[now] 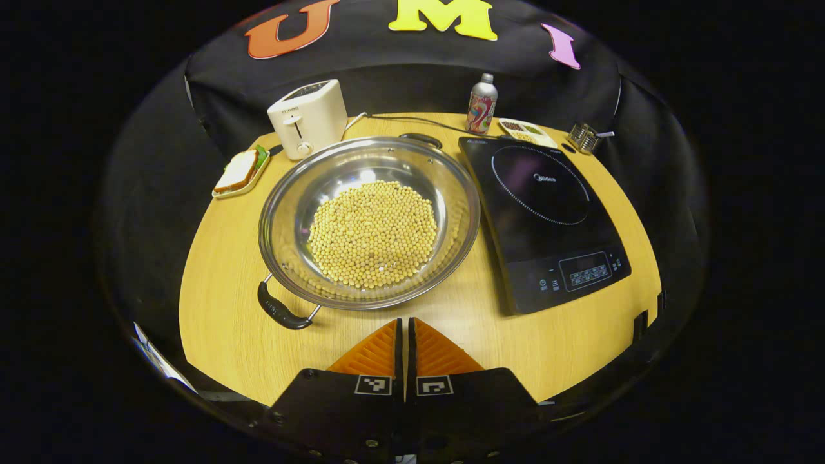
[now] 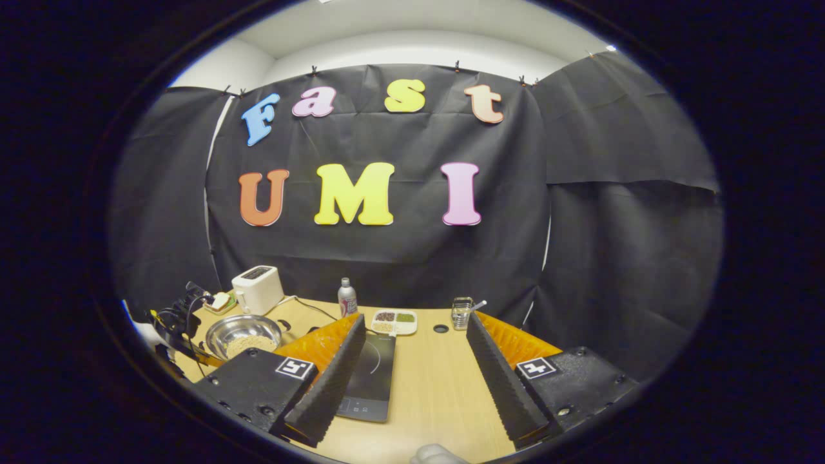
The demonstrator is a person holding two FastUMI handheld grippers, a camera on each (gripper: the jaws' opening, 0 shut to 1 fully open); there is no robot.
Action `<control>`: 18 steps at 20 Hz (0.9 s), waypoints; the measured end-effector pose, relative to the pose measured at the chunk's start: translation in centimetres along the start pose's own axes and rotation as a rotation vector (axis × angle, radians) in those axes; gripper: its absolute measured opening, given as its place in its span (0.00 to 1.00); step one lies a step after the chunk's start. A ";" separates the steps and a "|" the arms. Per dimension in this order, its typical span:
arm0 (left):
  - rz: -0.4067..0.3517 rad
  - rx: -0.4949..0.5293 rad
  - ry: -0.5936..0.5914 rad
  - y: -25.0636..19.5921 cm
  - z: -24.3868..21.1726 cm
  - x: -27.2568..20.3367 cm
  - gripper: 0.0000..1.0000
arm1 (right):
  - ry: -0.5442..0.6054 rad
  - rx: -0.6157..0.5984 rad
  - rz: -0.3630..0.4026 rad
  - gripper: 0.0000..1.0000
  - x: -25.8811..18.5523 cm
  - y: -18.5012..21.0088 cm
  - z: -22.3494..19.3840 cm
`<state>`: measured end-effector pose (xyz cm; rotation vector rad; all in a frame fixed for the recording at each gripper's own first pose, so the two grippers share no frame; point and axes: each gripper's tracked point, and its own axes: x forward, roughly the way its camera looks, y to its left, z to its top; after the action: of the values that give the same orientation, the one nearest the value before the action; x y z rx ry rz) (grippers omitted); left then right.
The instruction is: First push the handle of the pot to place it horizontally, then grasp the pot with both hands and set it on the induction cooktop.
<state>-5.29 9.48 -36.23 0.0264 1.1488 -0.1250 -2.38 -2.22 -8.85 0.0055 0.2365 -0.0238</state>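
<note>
Wooden counter [image 1: 225, 322] in a black-cloth booth. At its middle sits the pot [image 1: 369, 221], a wide, shiny steel bowl of pale round beans, one black loop handle [image 1: 281, 310] toward the near left. Just right lies the flat black cooktop [image 1: 541, 219], brand too small to read. Behind stand a cream toaster [image 1: 309, 117], a sandwich [image 1: 240, 170], a can [image 1: 482, 104]. Left gripper [image 1: 405, 348] fingers pressed together before the pot; right gripper [image 2: 412, 367] fingers spread, holding nothing.
</note>
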 end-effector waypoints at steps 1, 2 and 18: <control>0.008 0.015 0.022 0.6 -0.3 0.4 0.00 | 0.007 0.008 -0.007 0.96 -0.1 -0.2 -0.2; 0.009 0.017 0.040 0.8 -0.6 0.8 0.00 | 0.009 0.016 -0.016 0.97 -0.1 -0.5 -0.3; 0.086 0.010 0.122 8.1 -1.4 2.9 0.00 | 0.054 0.034 -0.022 0.96 1.3 0.3 -1.7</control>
<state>-4.51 17.37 -39.81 0.0932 1.2670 -0.0531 -1.49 -1.97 -10.81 0.0373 0.2900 -0.0499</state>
